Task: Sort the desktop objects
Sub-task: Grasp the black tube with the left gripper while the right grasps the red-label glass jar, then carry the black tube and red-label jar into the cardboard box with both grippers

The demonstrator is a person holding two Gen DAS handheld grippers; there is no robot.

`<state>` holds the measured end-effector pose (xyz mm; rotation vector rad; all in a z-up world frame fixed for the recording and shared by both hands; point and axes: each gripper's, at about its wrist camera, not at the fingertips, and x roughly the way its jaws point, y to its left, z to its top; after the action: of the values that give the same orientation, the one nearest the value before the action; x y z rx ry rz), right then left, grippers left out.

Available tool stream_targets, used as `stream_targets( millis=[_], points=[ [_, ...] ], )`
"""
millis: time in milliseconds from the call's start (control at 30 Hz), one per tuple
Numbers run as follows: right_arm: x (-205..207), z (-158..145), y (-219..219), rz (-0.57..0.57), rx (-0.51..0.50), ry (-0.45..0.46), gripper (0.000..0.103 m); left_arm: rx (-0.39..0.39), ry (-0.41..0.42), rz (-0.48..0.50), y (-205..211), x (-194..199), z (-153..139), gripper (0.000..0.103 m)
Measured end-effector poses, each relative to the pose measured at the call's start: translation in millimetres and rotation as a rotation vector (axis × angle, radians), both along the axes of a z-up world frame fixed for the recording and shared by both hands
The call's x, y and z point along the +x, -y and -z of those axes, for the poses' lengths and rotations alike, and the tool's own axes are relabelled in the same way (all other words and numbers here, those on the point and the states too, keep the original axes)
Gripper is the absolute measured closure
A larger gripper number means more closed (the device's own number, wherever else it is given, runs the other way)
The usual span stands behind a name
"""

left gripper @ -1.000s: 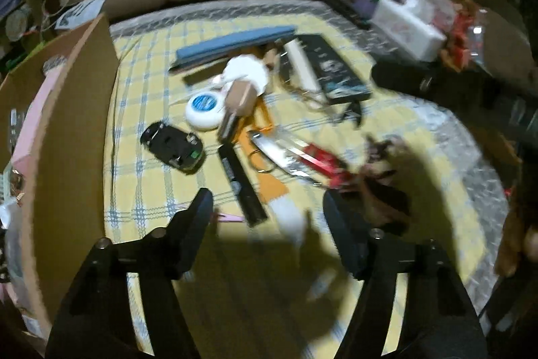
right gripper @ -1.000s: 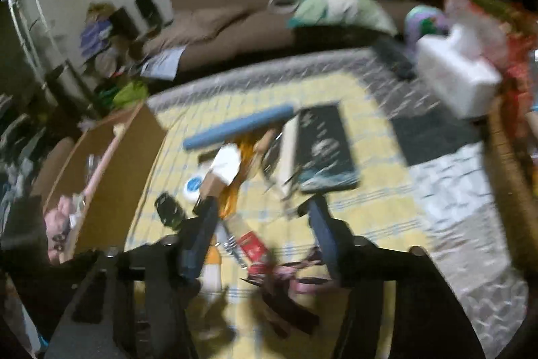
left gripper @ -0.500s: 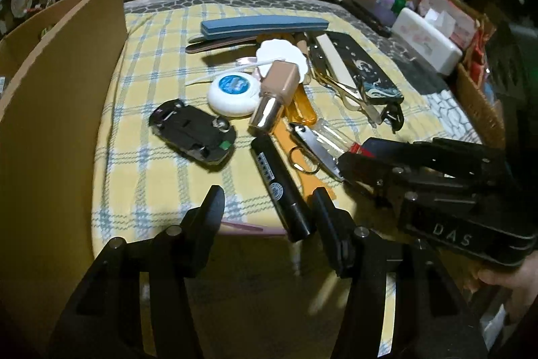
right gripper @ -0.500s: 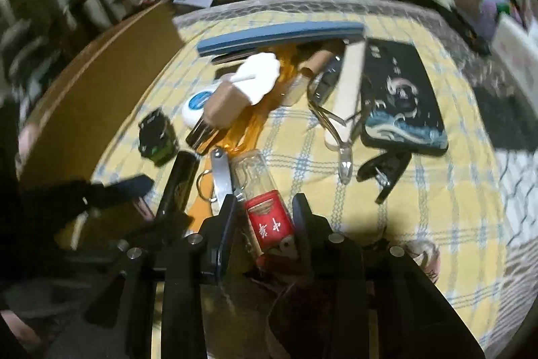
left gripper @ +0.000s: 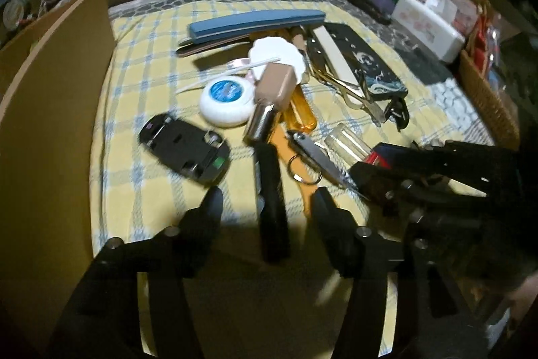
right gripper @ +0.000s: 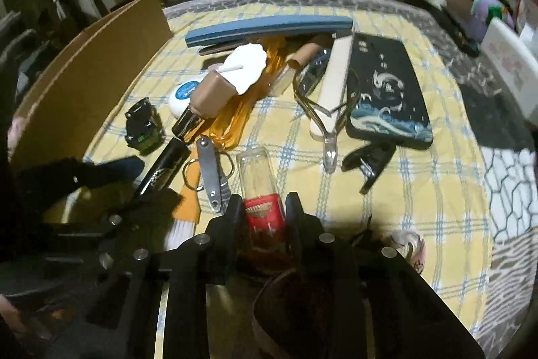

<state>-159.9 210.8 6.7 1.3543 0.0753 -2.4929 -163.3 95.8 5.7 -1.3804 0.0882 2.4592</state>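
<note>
Right hand-held gripper (right gripper: 264, 207) clamped on red-capped clear bottle (right gripper: 259, 184) near the worktop's front edge, seemingly touching the cloth. Left hand-held gripper (left gripper: 267, 202) spread wide, straddling black tube (left gripper: 270, 197).

One phone case (right gripper: 386, 90), one floss container (left gripper: 226, 105), two nail files (left gripper: 255, 24).

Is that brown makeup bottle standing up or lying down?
Lying down: the bottle rests on its side across the pile, silver cap pointing toward the camera.
</note>
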Motion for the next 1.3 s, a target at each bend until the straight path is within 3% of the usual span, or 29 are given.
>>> stream_targets(
  millis=[67, 133, 200, 300, 433, 567, 667, 833, 1000, 1167, 1300],
  points=[
    [-2, 0, 1, 0.006, 0.008, -0.005, 0.077, 0.015, 0.004, 0.011, -2, -3, 1, 0.058],
    [-5, 0, -1, 0.008, 0.005, 0.004, 0.08, 0.003, 0.013, -0.003, 1, -4, 0, 0.088],
    [-6, -2, -6, 0.032, -0.029, 0.013, 0.081, 0.031, 0.027, -0.008, 7, -4, -1, 0.088],
    [-9, -6, -24, 0.109, -0.168, 0.044, 0.081, 0.089, 0.051, -0.026, 17, 0, -3, 0.088],
    [-2, -31, -37, 0.148, -0.287, 0.016, 0.081, 0.153, 0.058, -0.026, 25, 10, -20, 0.088],
    [9, -69, -30, 0.126, -0.378, -0.028, 0.081, 0.238, 0.009, -0.01, 42, 25, -69, 0.088],
    [20, -99, -9, 0.086, -0.426, -0.065, 0.081, 0.26, -0.044, -0.01, 66, 37, -106, 0.088],
    [29, -130, 39, -0.001, -0.491, -0.082, 0.081, 0.274, -0.108, -0.096, 133, 49, -147, 0.088],
    [25, -131, 109, -0.087, -0.482, -0.051, 0.081, 0.285, -0.093, -0.219, 203, 44, -139, 0.088],
    [8, -109, 162, -0.1, -0.451, -0.001, 0.081, 0.301, -0.053, -0.277, 242, 29, -118, 0.088],
    [-5, -92, 191, -0.098, -0.366, -0.01, 0.081, 0.33, -0.037, -0.301, 259, 18, -108, 0.088]
  ],
)
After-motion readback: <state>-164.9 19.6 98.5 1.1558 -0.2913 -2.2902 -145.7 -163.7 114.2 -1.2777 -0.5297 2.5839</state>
